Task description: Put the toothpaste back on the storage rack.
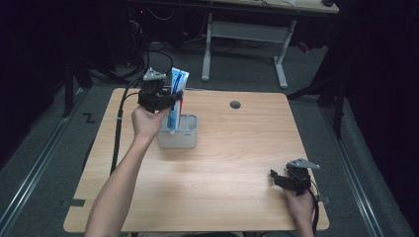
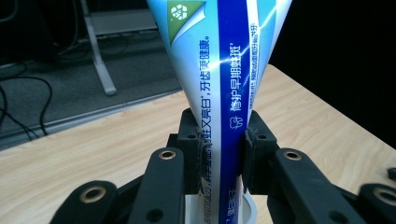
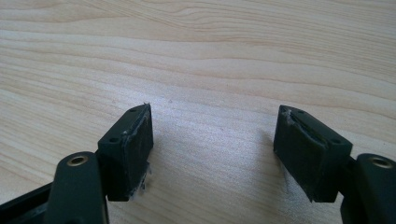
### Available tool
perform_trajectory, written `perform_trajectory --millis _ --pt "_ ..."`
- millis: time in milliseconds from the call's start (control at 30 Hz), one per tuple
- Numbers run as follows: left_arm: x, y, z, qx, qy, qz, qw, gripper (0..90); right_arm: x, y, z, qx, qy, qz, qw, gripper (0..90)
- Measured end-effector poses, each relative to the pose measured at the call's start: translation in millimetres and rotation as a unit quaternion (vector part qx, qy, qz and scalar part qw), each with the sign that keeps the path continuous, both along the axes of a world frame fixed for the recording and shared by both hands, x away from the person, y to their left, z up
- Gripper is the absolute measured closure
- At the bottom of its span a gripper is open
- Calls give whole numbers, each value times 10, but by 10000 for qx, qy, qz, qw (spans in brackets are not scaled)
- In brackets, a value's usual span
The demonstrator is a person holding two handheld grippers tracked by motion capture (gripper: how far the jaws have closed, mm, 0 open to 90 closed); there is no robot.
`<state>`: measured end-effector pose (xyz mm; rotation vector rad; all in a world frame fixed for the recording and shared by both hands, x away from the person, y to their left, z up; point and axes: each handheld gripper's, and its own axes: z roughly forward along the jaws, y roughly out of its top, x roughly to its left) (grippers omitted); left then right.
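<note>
Now toothpaste tube in L tool.

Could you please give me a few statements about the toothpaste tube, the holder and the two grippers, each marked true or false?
1. The left gripper is shut on the toothpaste tube. True.
2. The tube lies flat on the table. False: it stands upright, its lower end in the grey holder.
3. The right gripper is open with nothing between its fingers. True.
4. The right gripper holds the grey holder. False: it rests near the table's opposite corner, far from it.
</note>
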<state>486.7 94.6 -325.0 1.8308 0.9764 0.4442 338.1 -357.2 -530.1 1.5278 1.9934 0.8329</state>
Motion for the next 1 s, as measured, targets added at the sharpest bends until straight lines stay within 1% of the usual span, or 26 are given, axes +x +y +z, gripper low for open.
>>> perform_trajectory --millis 67,133,167,200,267,333,367,400,433,500,600,633,700,767,833,967,1000 --pt "22 -8 -4 -70 -6 13 10000 732 0 0 0 0 0 1 10000 285" --pt "28 -16 -11 -78 -13 26 10000 732 0 1 0 -3 -1 2 10000 286" --pt "41 -31 -29 3 -79 73 9999 731 -2 4 1 -9 -2 5 10000 287" --pt "41 -31 -29 3 -79 73 9999 731 -2 4 1 -9 -2 5 10000 287" --pt "77 -34 -61 69 -84 174 9998 731 -2 5 1 1 2 4 10000 287" --pt "89 -34 -70 45 -98 212 9997 732 -2 5 0 1 1 7 10000 287" --pt "94 -29 -75 25 -161 265 9995 731 -2 5 1 -10 -4 21 10000 288" --pt "94 -29 -75 25 -161 265 9995 731 -2 5 1 -10 -4 21 10000 288" --pt "95 -35 -81 -27 -250 323 9992 731 -2 6 1 -14 -2 22 10000 288" --pt "101 -50 -92 -25 -286 323 9991 731 -3 8 1 -11 1 14 10000 287" --pt "110 -75 -114 41 -323 324 9989 730 -3 7 1 -17 -2 20 10000 287" --pt "117 -83 -127 52 -318 324 9990 730 -2 6 1 -13 -1 22 10000 287" --pt "141 -81 -178 -13 -280 366 9989 729 -4 9 1 -17 0 17 10000 288" --pt "150 -70 -215 -27 -290 435 9986 727 -4 9 1 -41 -11 27 10000 287" --pt "156 -65 -232 -24 -288 461 9985 726 -4 10 0 -51 -22 38 10000 287" --pt "193 -23 -314 -12 -194 564 9982 726 -4 9 1 -39 -9 27 10000 286" --pt "193 -23 -314 -12 -194 564 9982 726 -4 9 1 -39 -9 27 10000 286"
